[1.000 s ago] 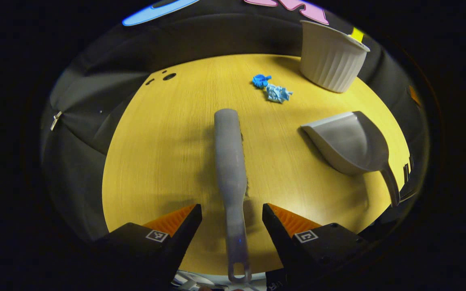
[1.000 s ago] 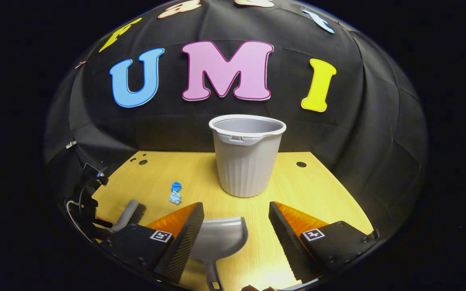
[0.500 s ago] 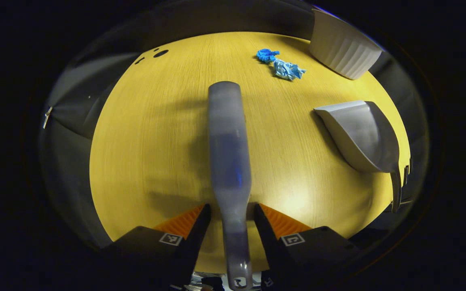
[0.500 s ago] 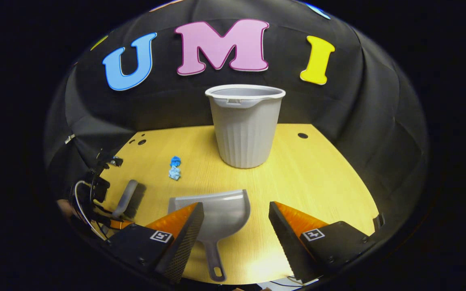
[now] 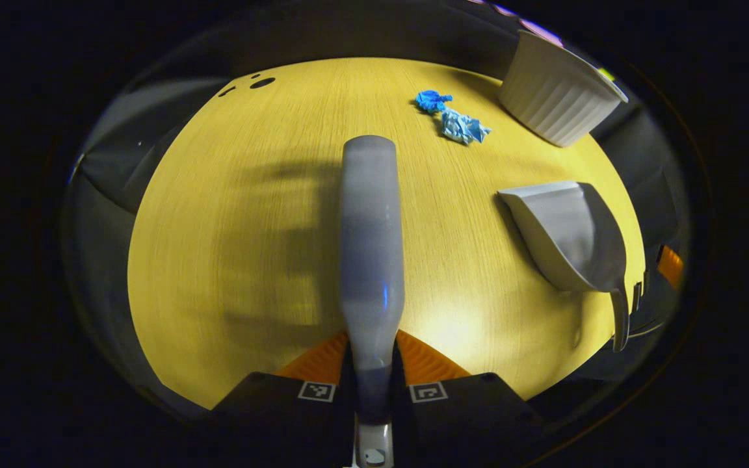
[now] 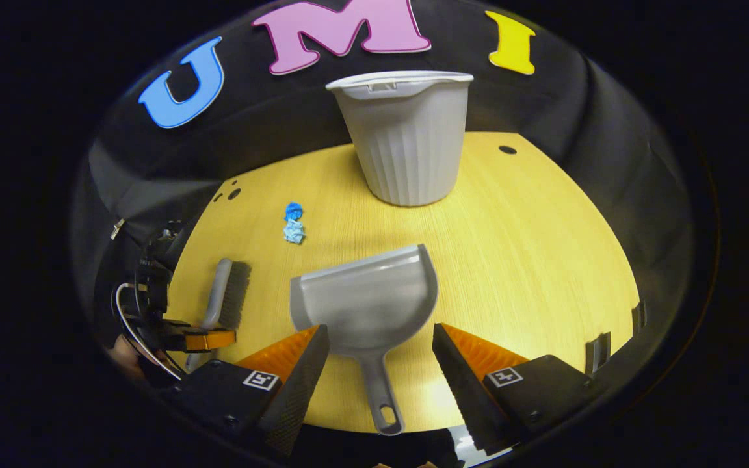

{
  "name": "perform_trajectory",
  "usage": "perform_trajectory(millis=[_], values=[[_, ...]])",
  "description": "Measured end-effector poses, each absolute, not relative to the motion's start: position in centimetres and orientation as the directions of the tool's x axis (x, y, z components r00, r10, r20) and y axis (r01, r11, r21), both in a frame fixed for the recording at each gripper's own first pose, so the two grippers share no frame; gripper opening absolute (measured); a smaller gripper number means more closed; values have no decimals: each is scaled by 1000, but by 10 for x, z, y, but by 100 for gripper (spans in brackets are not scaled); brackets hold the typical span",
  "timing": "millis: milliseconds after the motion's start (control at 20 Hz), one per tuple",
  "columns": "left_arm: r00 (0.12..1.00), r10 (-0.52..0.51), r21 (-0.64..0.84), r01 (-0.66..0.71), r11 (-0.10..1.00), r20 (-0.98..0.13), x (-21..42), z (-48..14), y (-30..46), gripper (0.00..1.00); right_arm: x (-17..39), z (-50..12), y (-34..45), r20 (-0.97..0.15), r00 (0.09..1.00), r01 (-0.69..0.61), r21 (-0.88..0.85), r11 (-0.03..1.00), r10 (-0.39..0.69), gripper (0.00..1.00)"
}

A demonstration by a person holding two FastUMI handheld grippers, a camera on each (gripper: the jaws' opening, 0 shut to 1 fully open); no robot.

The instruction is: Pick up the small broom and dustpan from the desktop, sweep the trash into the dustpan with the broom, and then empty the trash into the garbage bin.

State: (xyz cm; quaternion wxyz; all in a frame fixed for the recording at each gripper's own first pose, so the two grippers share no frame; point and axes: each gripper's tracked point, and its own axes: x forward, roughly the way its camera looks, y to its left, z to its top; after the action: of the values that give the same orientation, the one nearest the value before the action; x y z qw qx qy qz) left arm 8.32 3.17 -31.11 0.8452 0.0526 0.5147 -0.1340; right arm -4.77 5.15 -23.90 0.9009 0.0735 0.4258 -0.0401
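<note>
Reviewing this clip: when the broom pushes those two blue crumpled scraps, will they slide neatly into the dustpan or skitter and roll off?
The blue scraps are small loose crumples, so probably very light and apt to tumble rather than slide. They lie as two separate pieces and may part under the broom. The desktop looks smooth, offering little grip.

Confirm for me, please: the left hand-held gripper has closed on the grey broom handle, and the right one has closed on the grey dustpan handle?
Half right. In the right gripper view, the right hand-held gripper stands open astride the grey plastic dustpan handle. The left hand-held gripper does clamp the grey broom.
</note>
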Motion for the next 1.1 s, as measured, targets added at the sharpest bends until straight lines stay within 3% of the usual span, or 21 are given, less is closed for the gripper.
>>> perform_trajectory(millis=[350, 400, 750, 900, 1000, 1050, 1100], values=[[517, -208, -77, 263, 962, -830, 111, -283, 43, 27, -75, -290, 62, -882, 471, 2, -20, 1000, -19, 99], [520, -203, -69, 265, 962, -830, 115, -281, 44, 23, -76, -297, 63, -889, 458, -8, -23, 1000, -17, 99], [529, -169, -28, 264, 964, -831, 152, -265, 35, 30, -66, -352, 63, -933, 360, -63, -44, 997, -19, 100], [536, -161, -7, 278, 961, -829, 177, -257, 30, 27, -60, -359, 61, -937, 348, -60, -43, 997, -20, 100], [539, -154, 20, 303, 953, -828, 196, -254, 27, 26, -62, -364, 62, -948, 318, -60, -25, 998, -4, 94], [540, -147, 42, 322, 946, -828, 205, -253, 25, 27, -59, -364, 62, -946, 323, -66, -27, 997, -5, 77], [541, -138, 67, 341, 938, -830, 216, -253, 24, 27, -58, -364, 59, -948, 318, -74, -37, 997, -12, 79]])
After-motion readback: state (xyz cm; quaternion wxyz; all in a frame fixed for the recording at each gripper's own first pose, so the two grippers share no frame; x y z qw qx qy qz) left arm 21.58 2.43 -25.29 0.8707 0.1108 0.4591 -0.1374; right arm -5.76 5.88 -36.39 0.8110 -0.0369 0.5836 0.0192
